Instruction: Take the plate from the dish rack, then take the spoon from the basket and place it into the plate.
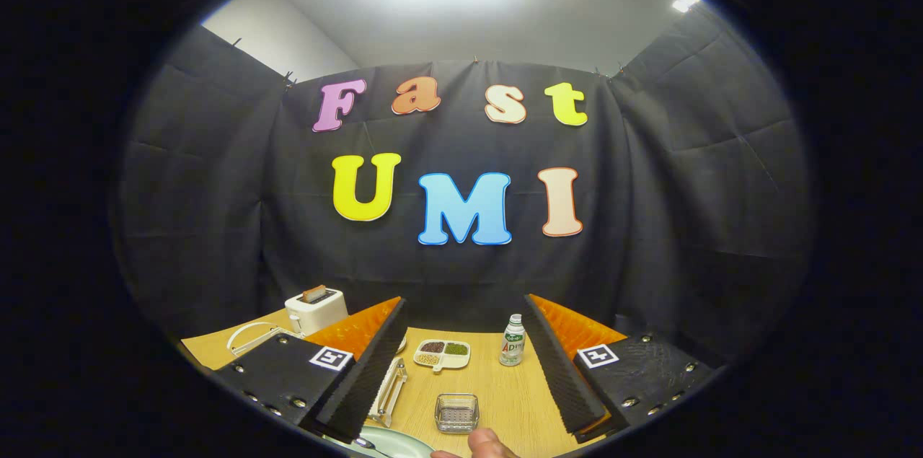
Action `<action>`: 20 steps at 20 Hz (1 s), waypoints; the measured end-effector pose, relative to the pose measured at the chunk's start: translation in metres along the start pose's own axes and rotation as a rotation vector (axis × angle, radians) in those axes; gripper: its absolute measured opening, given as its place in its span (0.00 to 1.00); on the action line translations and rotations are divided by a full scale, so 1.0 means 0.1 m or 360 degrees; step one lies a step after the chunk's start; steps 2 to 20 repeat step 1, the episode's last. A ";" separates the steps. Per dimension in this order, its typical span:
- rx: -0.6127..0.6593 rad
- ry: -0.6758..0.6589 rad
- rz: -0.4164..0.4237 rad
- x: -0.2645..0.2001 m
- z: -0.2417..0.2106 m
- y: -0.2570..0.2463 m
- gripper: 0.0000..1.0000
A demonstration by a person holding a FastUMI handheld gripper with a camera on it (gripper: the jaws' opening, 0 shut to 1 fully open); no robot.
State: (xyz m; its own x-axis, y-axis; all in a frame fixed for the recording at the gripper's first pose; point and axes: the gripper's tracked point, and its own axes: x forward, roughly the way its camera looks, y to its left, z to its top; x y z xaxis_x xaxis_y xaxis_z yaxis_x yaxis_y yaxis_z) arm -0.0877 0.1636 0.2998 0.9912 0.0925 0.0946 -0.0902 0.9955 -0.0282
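Tool [461, 371] held wide, fingers spread well apart with nothing between the pads, raised above the bench [505, 386] and looking toward the booth wall. Just ahead, between the fingers: a small clear glass dish [456, 412], and nearer still a fingertip of a person's hand [489, 443] poking in. Beside the left finger, low down: the pale green plate [393, 442], already lying flat on the bench, with what looks like a spoon [366, 443] resting at its rim. By that reading, likely the closing step, both things set down and the tool drawn clear; if the spoon is not truly in the plate, next move calls for a descent toward it and a narrow pinch on the handle. Farther out: a metal clip-like piece [389, 389] along the left finger, a divided snack tray [441, 354], a small bottle [513, 340], a toaster [316, 309] and a white wire dish rack [252, 337] beyond the left finger. Plate mostly cut off; spoon small and hard to confirm; basket not made out with certainty.
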 end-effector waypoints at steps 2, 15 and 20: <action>-0.0004 0.0010 -0.0002 -0.01 -0.04 -0.04 0.97; -0.0004 0.0010 -0.0002 -0.01 -0.04 -0.04 0.97; -0.0004 0.0010 -0.0002 -0.01 -0.04 -0.04 0.97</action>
